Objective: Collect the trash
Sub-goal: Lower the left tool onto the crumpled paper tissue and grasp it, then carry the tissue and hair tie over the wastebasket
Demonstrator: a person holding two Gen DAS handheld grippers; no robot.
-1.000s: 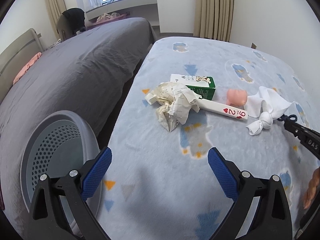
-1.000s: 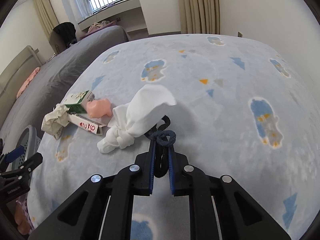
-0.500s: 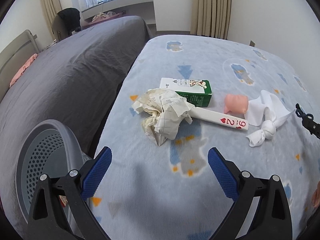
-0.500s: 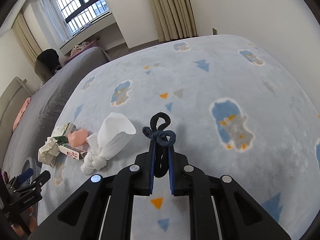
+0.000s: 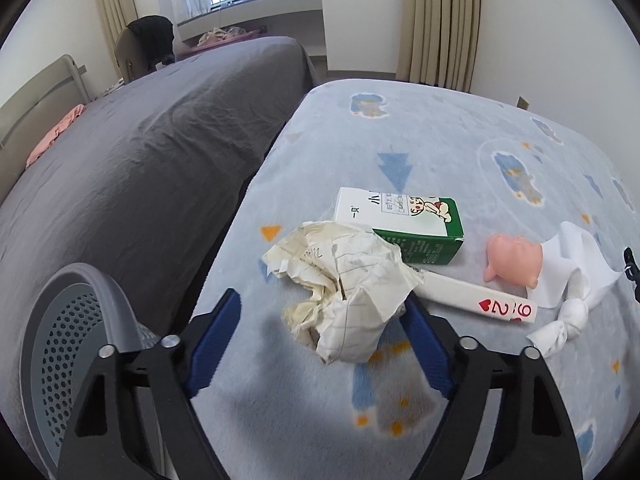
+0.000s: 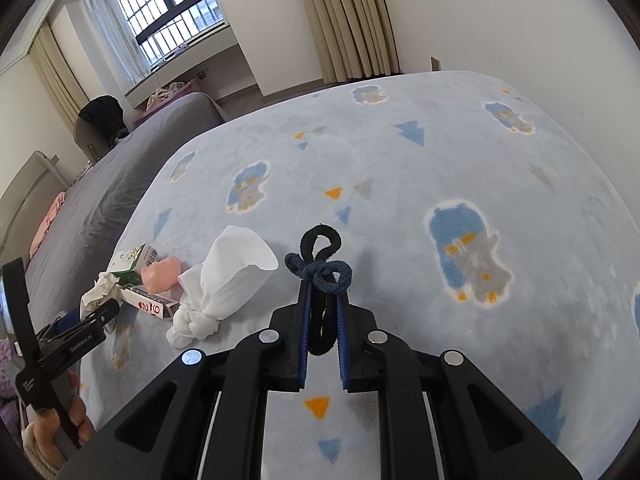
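A crumpled paper ball lies on the blue patterned blanket. My left gripper is open, its blue pads on either side of the paper's near end. Behind the paper lie a green-and-white carton, a card box marked 2 and 9, a pink toy and a knotted white cloth. My right gripper is shut on a dark hair tie, held above the blanket right of the white cloth. The left gripper also shows in the right wrist view.
A grey perforated bin stands at the lower left, beside the bed edge. A second bed with a grey sheet lies to the left across a narrow gap. Curtains and a wall close the far side.
My left gripper has moved forward until its pads flank the crumpled paper. My right gripper has lifted and drawn back to the right with the hair tie.
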